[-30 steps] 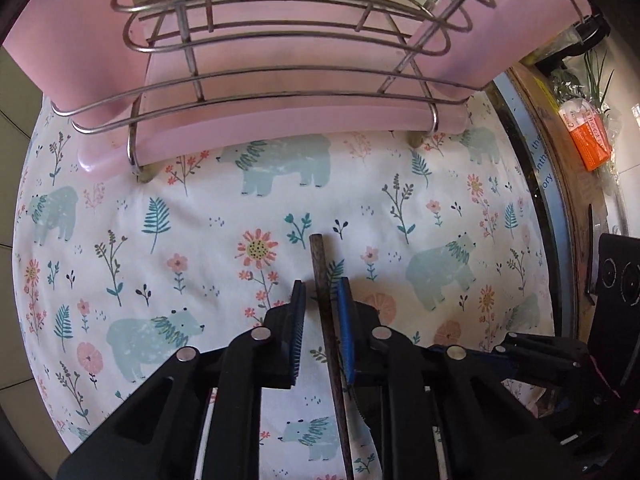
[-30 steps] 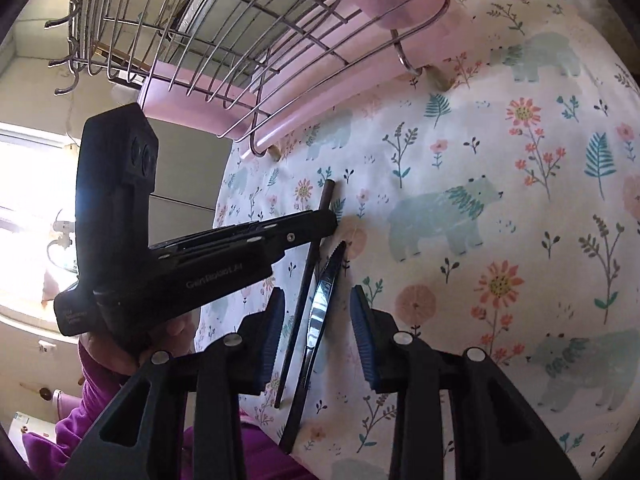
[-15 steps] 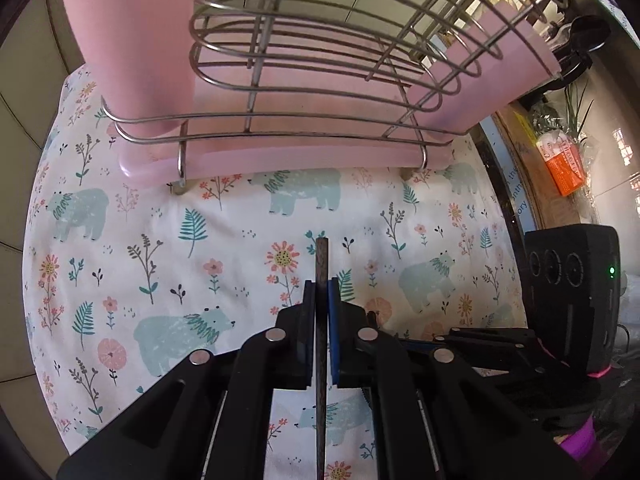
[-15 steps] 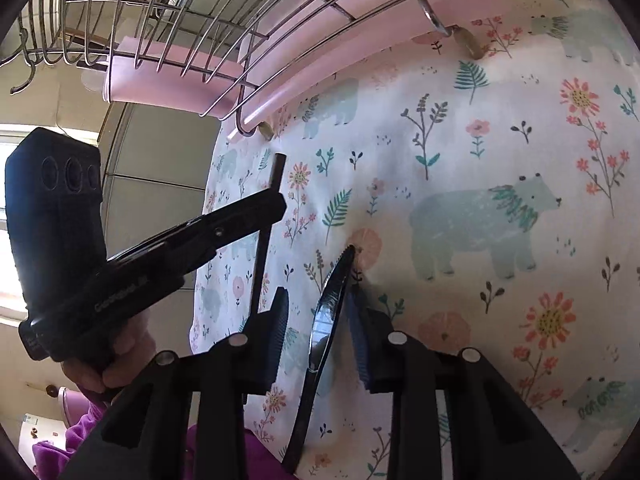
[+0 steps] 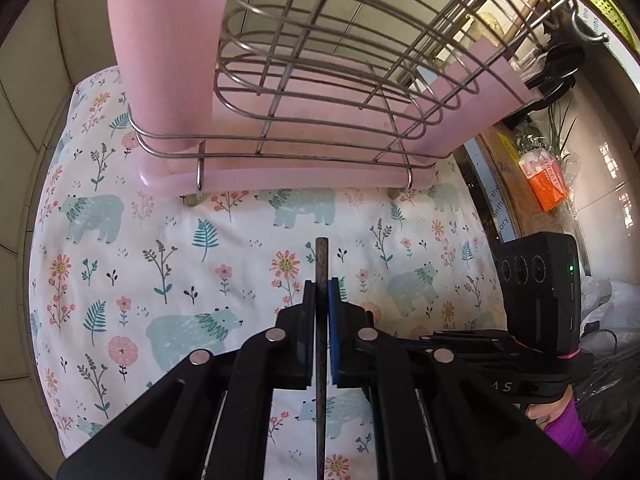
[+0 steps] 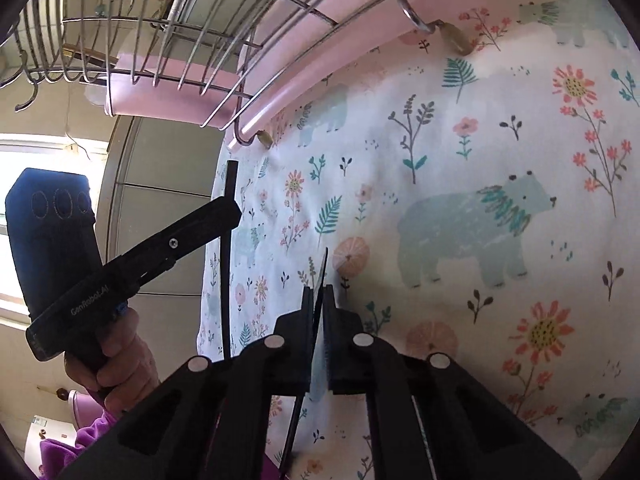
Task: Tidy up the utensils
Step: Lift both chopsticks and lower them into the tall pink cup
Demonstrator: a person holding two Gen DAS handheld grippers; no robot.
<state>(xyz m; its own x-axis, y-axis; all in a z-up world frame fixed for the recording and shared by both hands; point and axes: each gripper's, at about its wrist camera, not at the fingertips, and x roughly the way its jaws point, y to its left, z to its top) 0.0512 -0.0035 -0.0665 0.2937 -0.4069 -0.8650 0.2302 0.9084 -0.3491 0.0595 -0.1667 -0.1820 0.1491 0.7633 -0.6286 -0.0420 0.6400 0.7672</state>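
A second ago both grippers stood open around their utensils on the cloth. Now the left gripper [image 5: 321, 292] has closed on the dark chopstick [image 5: 321, 264] and lifted it, and the right gripper [image 6: 319, 300] has clamped the black knife [image 6: 320, 276].

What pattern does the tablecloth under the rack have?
The tablecloth is white with pale blue bears, pink flowers and teal leaves; the right wrist view shows it best.

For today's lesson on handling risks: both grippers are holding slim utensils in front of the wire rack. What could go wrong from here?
1. The left gripper pinches the dark chopstick on a narrow contact; it might pivot or slip.
2. The right gripper holds a thin utensil edge-on, which may twist.
3. The wire rack has close bars, so a tip could catch when inserted.
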